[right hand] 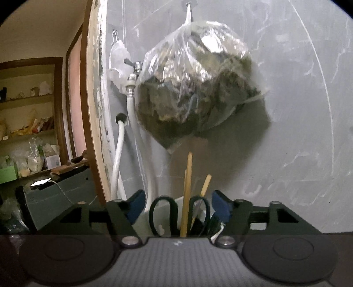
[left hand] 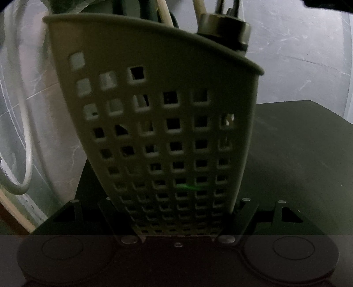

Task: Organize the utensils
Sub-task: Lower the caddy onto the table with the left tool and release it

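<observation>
A pale perforated plastic utensil holder [left hand: 167, 123] fills the left wrist view, leaning slightly, on a dark surface [left hand: 297, 154]. My left gripper [left hand: 176, 212] has its fingers on either side of the holder's base, shut on it. Light sticks [left hand: 163, 13] and a metal-capped tool [left hand: 225, 26] stick out of its top. In the right wrist view, my right gripper [right hand: 176, 207] is open with blue pads [right hand: 220, 206], just above black scissors [right hand: 161, 216] and wooden chopsticks [right hand: 187, 189] standing in the white holder [right hand: 176, 212] below.
A clear bag of dark contents [right hand: 194, 84] hangs on the grey wall [right hand: 286, 110]. A tap [right hand: 135, 70] with white hoses [right hand: 117, 159] is to its left. A doorframe [right hand: 92, 110] and cluttered shelves [right hand: 28, 132] lie further left. A white hose [left hand: 26, 132] loops left of the holder.
</observation>
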### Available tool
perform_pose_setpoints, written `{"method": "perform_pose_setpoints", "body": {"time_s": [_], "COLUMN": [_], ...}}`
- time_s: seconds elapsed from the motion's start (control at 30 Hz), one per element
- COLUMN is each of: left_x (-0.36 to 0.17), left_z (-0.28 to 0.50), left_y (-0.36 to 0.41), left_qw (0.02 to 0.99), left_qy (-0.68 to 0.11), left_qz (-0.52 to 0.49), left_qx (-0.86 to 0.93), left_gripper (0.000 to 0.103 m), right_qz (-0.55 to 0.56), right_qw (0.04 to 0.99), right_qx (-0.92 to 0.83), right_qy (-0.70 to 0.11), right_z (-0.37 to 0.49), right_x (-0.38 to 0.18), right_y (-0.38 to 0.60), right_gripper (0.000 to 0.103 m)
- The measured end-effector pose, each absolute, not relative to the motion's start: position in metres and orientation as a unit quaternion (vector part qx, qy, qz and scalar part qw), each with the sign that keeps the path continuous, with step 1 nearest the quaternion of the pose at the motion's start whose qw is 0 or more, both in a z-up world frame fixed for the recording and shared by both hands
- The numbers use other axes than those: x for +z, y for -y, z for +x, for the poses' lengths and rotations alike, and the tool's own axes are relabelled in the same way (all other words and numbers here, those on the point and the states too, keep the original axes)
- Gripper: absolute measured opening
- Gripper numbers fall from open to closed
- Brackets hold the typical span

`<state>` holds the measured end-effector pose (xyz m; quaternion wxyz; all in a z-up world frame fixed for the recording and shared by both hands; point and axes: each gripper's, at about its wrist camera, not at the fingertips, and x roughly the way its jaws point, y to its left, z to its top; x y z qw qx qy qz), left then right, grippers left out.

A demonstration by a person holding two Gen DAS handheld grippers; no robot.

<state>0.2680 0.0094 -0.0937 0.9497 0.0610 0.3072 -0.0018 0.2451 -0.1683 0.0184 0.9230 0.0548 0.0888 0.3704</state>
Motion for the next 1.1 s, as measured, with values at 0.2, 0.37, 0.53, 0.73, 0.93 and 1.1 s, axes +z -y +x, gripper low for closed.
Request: {"method": "perform_pose_setpoints", "body": {"time_s": [0.2, 0.37, 0.53, 0.73, 0.93, 1.1], "left_x": [-0.096, -0.095, -0.094, -0.077, -0.044, -0.019], "left_z": [0.261, 0.25, 0.23, 0.191, 0.152, 0.123], "left_y": [-0.006, -0.003, 0.002, 0.001, -0.015, -0.031], "left_qw": [0.954, 0.958, 0.957, 0.958, 0.96, 0.961], "left_qy": [-0.296, -0.281, -0.277, -0.268, -0.258, -0.247], "left_qz": [0.051, 0.043, 0.026, -0.011, -0.052, -0.076], "left_qx": [0.013, 0.042, 0.076, 0.102, 0.098, 0.097], "left_gripper": [0.079, 0.087, 0.095, 0.102, 0.102, 0.102], "right_qz": [0.061, 0.053, 0.055, 0.079, 0.103, 0.119], "right_qw": [0.938, 0.953, 0.959, 0.968, 0.97, 0.97], "right_qx": [0.334, 0.286, 0.258, 0.191, 0.121, 0.071], "right_qy": [-0.07, -0.079, -0.101, -0.141, -0.182, -0.198], "right_z": [0.237, 0.231, 0.221, 0.203, 0.174, 0.141], "right_x": [0.044, 0.048, 0.037, 0.022, 0.009, 0.008], "right_y": [0.201, 0.236, 0.262, 0.276, 0.274, 0.254], "right_gripper": [0.097, 0.102, 0.103, 0.103, 0.103, 0.103]}}
